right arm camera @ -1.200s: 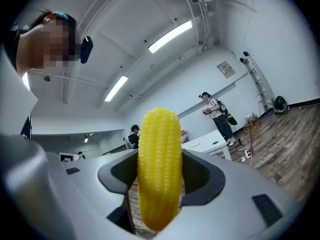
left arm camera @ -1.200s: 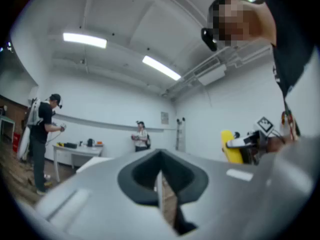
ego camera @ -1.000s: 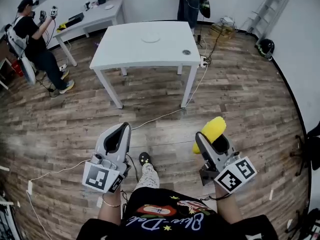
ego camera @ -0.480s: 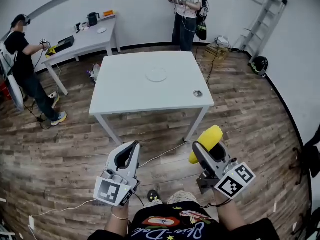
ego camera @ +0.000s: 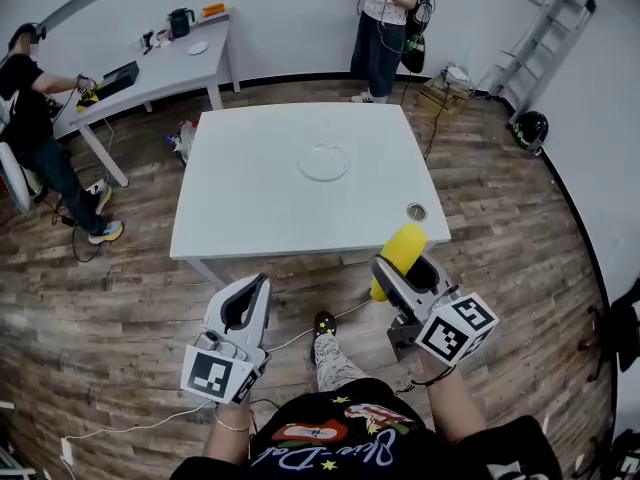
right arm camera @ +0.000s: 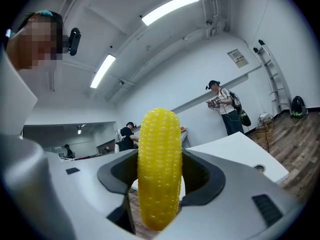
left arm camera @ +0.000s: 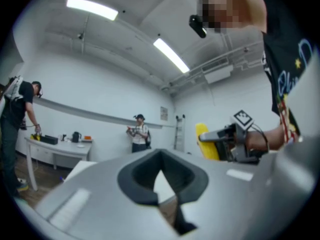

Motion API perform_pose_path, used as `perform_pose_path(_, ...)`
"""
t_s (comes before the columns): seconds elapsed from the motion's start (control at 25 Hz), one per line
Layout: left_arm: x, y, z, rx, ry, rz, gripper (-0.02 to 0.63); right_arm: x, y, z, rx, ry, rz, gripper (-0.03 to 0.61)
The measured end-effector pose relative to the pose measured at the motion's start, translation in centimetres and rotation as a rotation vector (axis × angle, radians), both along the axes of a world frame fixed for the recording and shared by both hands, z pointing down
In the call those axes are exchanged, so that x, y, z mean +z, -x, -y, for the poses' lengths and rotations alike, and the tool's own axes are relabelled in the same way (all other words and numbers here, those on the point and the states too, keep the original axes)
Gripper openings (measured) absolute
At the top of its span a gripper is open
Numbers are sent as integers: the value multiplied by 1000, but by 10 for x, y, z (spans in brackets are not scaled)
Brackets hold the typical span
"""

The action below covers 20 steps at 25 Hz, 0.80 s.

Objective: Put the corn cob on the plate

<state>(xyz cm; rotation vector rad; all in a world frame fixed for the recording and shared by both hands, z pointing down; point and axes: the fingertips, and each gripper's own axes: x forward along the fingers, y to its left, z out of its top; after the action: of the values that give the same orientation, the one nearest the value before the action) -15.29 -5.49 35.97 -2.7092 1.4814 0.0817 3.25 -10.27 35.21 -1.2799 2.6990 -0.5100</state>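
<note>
A yellow corn cob [ego camera: 398,252] stands upright in my right gripper [ego camera: 397,271], which is shut on it just short of the near edge of the white table [ego camera: 250,203]. In the right gripper view the corn cob [right arm camera: 159,164] fills the gap between the jaws. A pale round plate [ego camera: 323,163] lies near the middle of the table, well ahead of both grippers. My left gripper [ego camera: 245,304] hangs shut and empty below the table's front edge. In the left gripper view the corn cob [left arm camera: 204,140] shows off to the right.
A small round metal fitting [ego camera: 416,211] sits in the table's near right corner. Cables trail over the wooden floor. One person [ego camera: 385,13] stands beyond the table, another [ego camera: 30,98] at a second table [ego camera: 165,58] on the left. A ladder [ego camera: 545,33] leans at the right wall.
The table has come much closer in the head view. Both grippers now sit at its near edge. The right gripper still holds the corn cob; the left stays shut.
</note>
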Motion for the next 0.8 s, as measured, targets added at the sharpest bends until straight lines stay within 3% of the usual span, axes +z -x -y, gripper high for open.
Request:
perform_pose_path(0.32,-1,-6,159,-15,17,47,-12,47,16,181,-78,106,-79,261)
perform_pose_path(0.44,0,-4,205,-50,23,23,-12,61,20,237,-114,122,-124,261)
perform_pose_path(0.64,8,10,260,-65,61,36,-12,82,44,317,-153,145,-266,261)
perform_pose_path(0.8,14,19,290,-41,81,36,-12,118,67,362,-207,252,-389,261)
